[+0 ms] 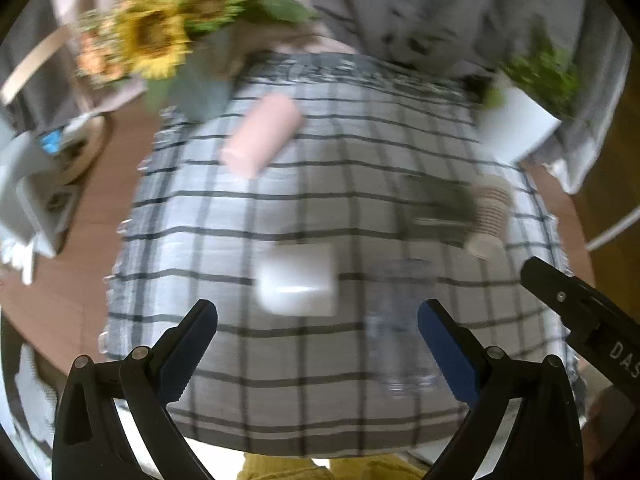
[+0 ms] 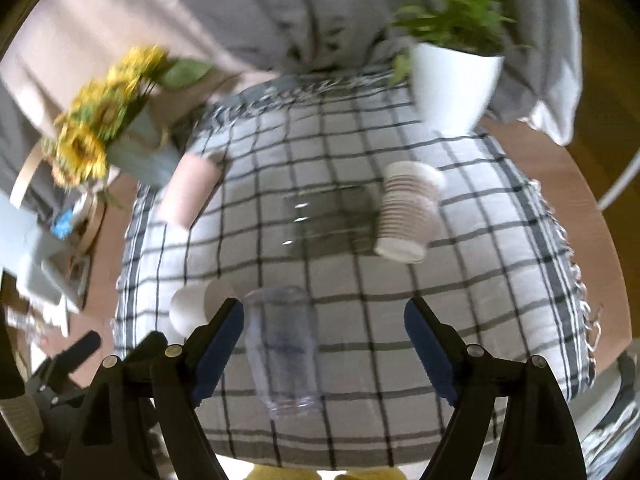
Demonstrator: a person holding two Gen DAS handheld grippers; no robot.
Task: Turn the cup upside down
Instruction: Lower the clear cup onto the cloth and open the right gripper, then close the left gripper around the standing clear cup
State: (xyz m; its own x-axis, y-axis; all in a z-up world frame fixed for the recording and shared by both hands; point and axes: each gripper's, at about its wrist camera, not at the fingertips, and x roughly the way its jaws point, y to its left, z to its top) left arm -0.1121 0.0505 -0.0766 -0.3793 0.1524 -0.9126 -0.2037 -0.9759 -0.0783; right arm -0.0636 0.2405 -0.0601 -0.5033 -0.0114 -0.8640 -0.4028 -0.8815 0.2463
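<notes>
A: Nearest, the right claw (image 2: 324,334) is spread wide, empty; a clear plastic cup (image 2: 285,354) stands between its fingers on the checked cloth (image 2: 460,276).

B: Axis upright, wider end up. The left claw (image 1: 318,326) is wide too, before a blurred white cup (image 1: 298,280). The ribbed paper cup (image 2: 408,212) is sharp only rightward.

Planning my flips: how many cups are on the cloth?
4, possibly more hidden: pink cup far left, ribbed cup right, white cup near left, clear cup nearest, between the right jaws.
</notes>
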